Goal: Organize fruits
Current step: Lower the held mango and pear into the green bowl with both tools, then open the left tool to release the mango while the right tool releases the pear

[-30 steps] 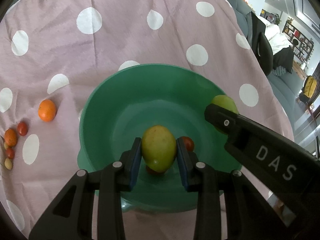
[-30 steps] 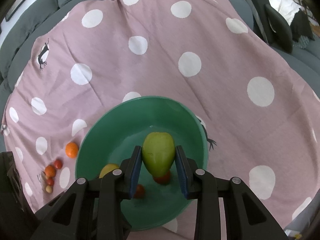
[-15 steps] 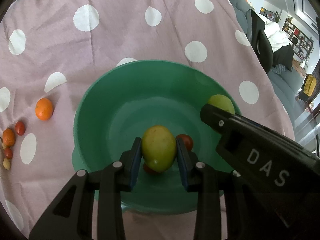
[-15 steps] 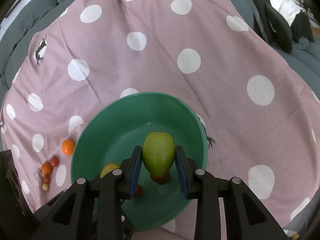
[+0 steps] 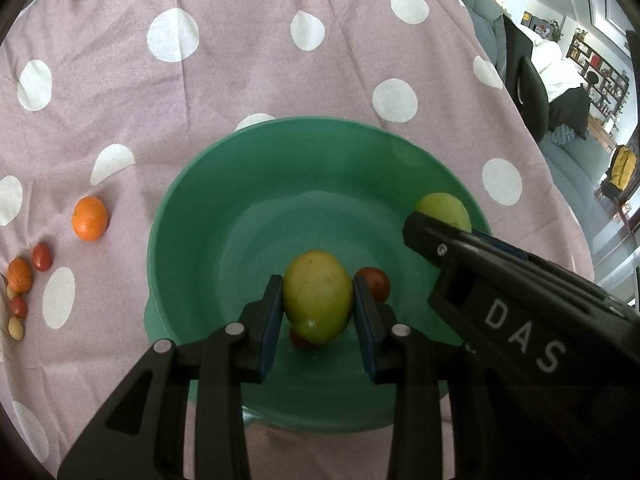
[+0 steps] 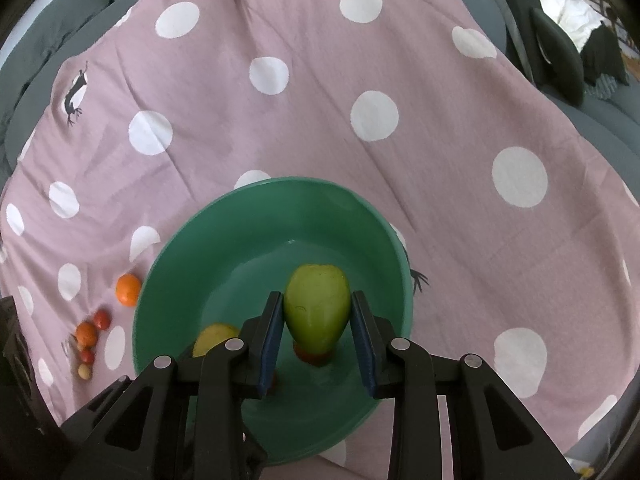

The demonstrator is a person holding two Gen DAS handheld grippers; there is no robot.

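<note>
A green bowl (image 5: 188, 216) (image 6: 248, 216) sits on a pink polka-dot cloth. My left gripper (image 5: 318, 312) is shut on a yellow-green mango (image 5: 318, 296), held over the bowl's inside. My right gripper (image 6: 316, 322) is shut on a green pear-shaped fruit (image 6: 316, 308), also over the bowl. In the left wrist view the right gripper's black body (image 5: 520, 300) crosses the bowl's right side, with its green fruit (image 5: 444, 208) at the tip. Two small red fruits (image 5: 374, 282) lie on the bowl's floor, one partly hidden under the mango.
An orange (image 5: 90, 218) (image 6: 128, 289) lies on the cloth left of the bowl. Several small red, orange and pale fruits (image 5: 20, 288) (image 6: 86, 340) cluster further left. Grey sofa cushions (image 6: 560, 52) border the cloth at the back and right.
In both views the bowl and cloth have shifted slightly up and back in the picture. Both grips are unchanged.
</note>
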